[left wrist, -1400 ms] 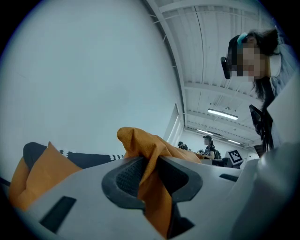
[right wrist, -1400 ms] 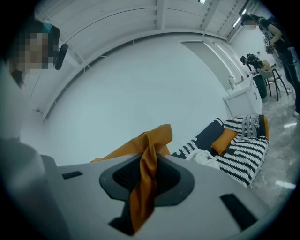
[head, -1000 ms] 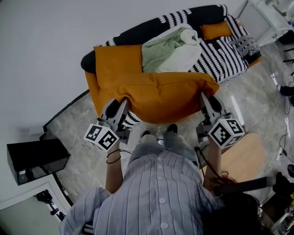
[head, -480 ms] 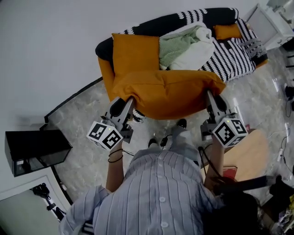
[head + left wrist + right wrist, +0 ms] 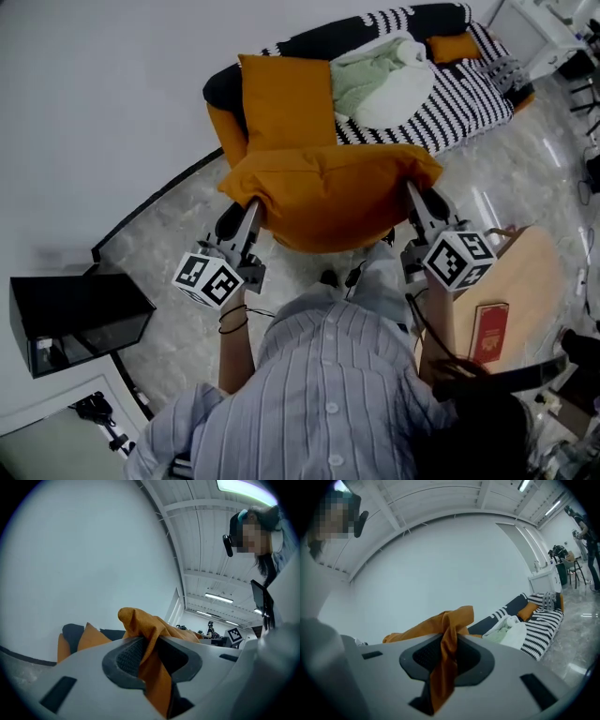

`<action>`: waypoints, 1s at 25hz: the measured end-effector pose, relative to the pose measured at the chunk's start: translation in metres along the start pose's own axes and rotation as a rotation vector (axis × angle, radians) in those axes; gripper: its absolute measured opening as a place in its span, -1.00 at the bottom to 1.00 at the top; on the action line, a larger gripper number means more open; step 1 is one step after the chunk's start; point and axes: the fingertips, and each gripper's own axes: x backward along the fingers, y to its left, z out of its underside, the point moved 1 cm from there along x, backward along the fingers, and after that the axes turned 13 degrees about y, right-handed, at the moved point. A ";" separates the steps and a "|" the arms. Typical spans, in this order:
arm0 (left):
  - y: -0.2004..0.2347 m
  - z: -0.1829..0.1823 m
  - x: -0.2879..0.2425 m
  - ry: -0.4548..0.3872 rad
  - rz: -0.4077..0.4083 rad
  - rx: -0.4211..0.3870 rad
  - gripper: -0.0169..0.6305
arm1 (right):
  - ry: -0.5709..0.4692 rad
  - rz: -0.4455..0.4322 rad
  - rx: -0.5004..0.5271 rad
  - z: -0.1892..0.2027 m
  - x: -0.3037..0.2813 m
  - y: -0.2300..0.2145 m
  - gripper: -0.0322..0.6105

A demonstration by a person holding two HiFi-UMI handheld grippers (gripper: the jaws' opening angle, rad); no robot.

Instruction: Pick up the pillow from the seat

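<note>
A large orange pillow (image 5: 328, 192) hangs in the air between my two grippers, clear of the seat (image 5: 441, 103), a black-and-white striped sofa at the top of the head view. My left gripper (image 5: 251, 204) is shut on the pillow's left corner, and orange fabric (image 5: 150, 653) is pinched between its pads. On the right corner my right gripper (image 5: 414, 199) is shut too, with a fold of the fabric (image 5: 447, 658) squeezed between its pads. A second orange pillow (image 5: 286, 98) stays propped at the sofa's left end.
A green and white blanket (image 5: 384, 80) lies bunched on the sofa, with a small orange cushion (image 5: 453, 47) beyond it. A black box (image 5: 75, 319) stands on the marble floor at the left. A round wooden table (image 5: 511, 300) with a red book (image 5: 487, 333) sits at the right.
Both grippers have carried the orange pillow back from the sofa toward the person, so the sofa now sits further up in the view. The grips have not changed.
</note>
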 end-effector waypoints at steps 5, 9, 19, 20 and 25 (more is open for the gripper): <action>-0.001 0.018 0.033 -0.005 0.007 0.022 -0.62 | 0.029 0.022 -0.004 0.032 0.020 0.024 -0.66; -0.008 0.029 0.046 -0.007 0.025 0.032 -0.62 | 0.033 0.044 -0.001 0.044 0.037 0.033 -0.66; -0.029 0.047 0.058 0.010 0.033 0.059 -0.63 | 0.044 0.071 0.015 0.057 0.065 0.033 -0.66; -0.031 0.046 0.058 0.005 0.035 0.059 -0.63 | 0.044 0.071 0.018 0.056 0.067 0.033 -0.66; -0.044 0.050 0.053 0.024 0.035 0.046 -0.63 | 0.027 0.075 0.026 0.055 0.079 0.025 -0.66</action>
